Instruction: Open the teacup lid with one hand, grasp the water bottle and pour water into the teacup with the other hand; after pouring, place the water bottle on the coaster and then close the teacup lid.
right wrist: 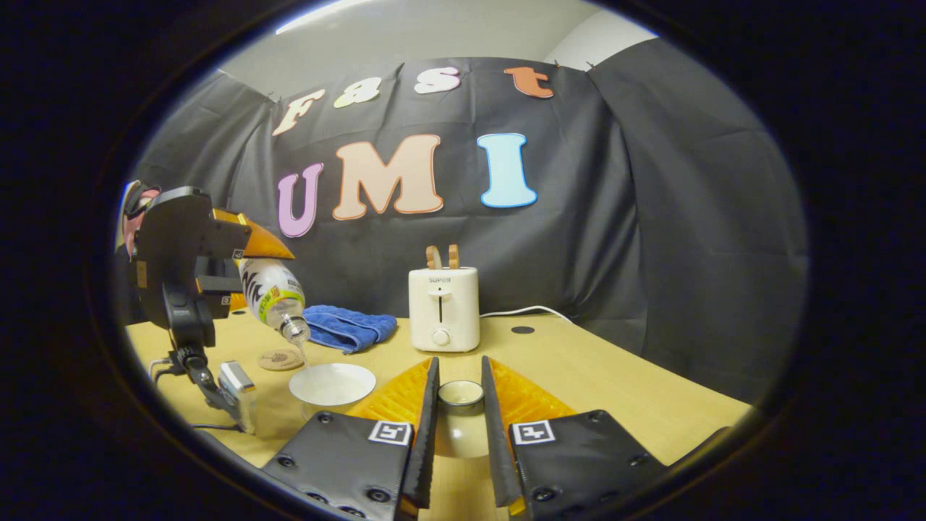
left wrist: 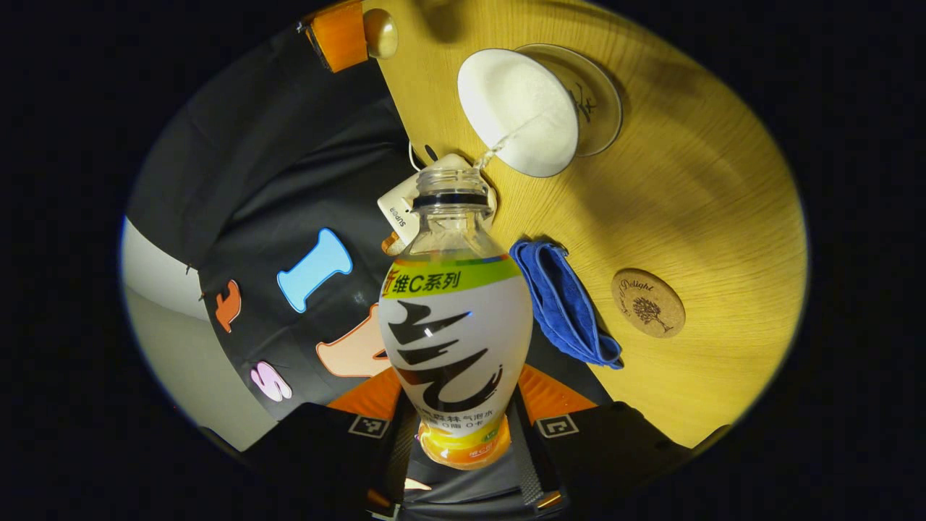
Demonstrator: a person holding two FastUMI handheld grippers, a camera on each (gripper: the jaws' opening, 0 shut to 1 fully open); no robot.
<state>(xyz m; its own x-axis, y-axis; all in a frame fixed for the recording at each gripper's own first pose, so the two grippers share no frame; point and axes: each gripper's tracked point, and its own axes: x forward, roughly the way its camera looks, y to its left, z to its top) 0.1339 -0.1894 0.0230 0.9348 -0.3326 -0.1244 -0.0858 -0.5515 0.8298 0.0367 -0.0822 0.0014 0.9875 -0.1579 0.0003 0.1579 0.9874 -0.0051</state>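
Observation:
In the left gripper view, my left gripper (left wrist: 459,405) is shut on the water bottle (left wrist: 456,318), which has no cap and is tipped toward the white teacup (left wrist: 517,108). A thin stream of water runs from the bottle's mouth into the cup. The round cork coaster (left wrist: 647,302) lies bare on the table, to the right of the bottle. In the right gripper view, my right gripper (right wrist: 460,362) is shut on the teacup lid (right wrist: 461,394), held above the table to the right of the open teacup (right wrist: 331,383). Farther left there, the left gripper (right wrist: 188,268) tilts the bottle (right wrist: 271,289) over the cup.
A blue cloth (right wrist: 347,327) lies behind the coaster (right wrist: 281,359). A white toaster (right wrist: 443,307) stands mid-table with its cord running right. The wooden table (right wrist: 636,391) ends at the black wall behind. A small device on a cable (right wrist: 235,387) sits at the left edge.

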